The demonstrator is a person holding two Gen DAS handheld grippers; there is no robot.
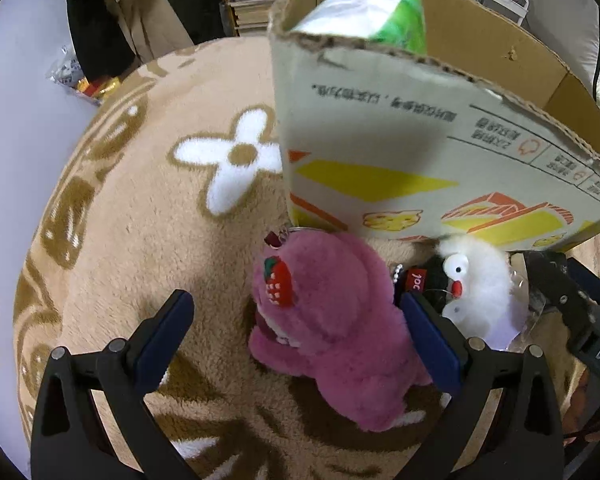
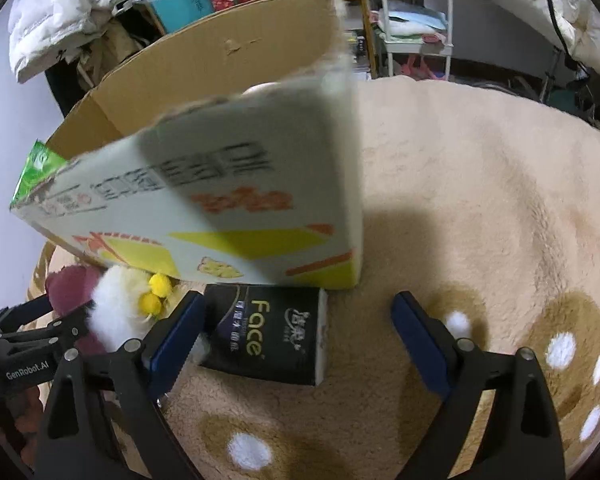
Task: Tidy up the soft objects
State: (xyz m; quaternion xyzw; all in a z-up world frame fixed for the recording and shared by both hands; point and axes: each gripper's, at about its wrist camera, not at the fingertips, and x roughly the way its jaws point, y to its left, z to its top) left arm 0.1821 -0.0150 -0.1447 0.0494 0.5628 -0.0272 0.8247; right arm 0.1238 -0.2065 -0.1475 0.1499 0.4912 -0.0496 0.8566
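A pink plush bear (image 1: 332, 320) with a strawberry patch lies on the beige rug, between the open fingers of my left gripper (image 1: 300, 320). A white plush (image 1: 476, 280) lies to its right; it also shows in the right wrist view (image 2: 118, 308). A black tissue pack (image 2: 268, 332) marked "Face" lies between the open fingers of my right gripper (image 2: 300, 316), nearer the left finger. Both sit just in front of an open cardboard box (image 1: 380, 120) (image 2: 236, 184) holding a green-and-white tissue pack (image 1: 384, 8).
The beige plush rug (image 1: 148, 216) (image 2: 480, 200) with flower and spot patterns covers the floor. Shelves, hanging clothes and a white rack (image 2: 416, 12) stand behind the box. My right gripper's body (image 1: 580, 312) shows at the right of the left wrist view.
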